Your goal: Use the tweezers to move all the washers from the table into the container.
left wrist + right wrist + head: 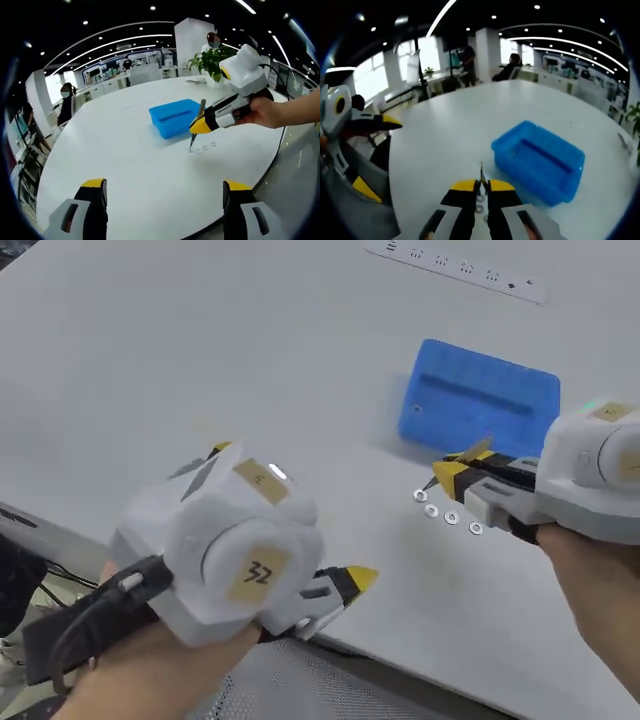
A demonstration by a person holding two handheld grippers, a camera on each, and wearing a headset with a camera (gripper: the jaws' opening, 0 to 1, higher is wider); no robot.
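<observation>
Four washers (452,518), head view: flat in a short curved row on the white table (250,360), near the front wall of the blue container (480,365); none in it yet, so task judged at its start.
Right gripper (452,472), head view: jaws closed on the tweezers (477,452), angled down toward the end of the row nearest the container; tilt judged to bring the fine tips onto a flat ring.
Left gripper (291,513), head view: held low at the near table edge, well apart from washers and container; judged parked clear of the working side.
Tweezers, left gripper view: steeply tilted, clamped part-way along between the right gripper's yellow tips, upper end standing free above them, points down at the first washer; contact or a small gap, cannot tell.
Left jaws, left gripper view: rising wide apart at the bottom, nothing between them.
Container, left gripper view: open-topped, just behind the washer row; short carry likely intended.
Right jaws, right gripper view: pressed together on the thin tweezers, which run forward from between them; firm mid-grip judged needed to keep the tool from twisting.
Washers, right gripper view: two rings partly seen under the jaw tips, on the table.
Container, right gripper view: ahead and to the right, no washer discernible inside.
</observation>
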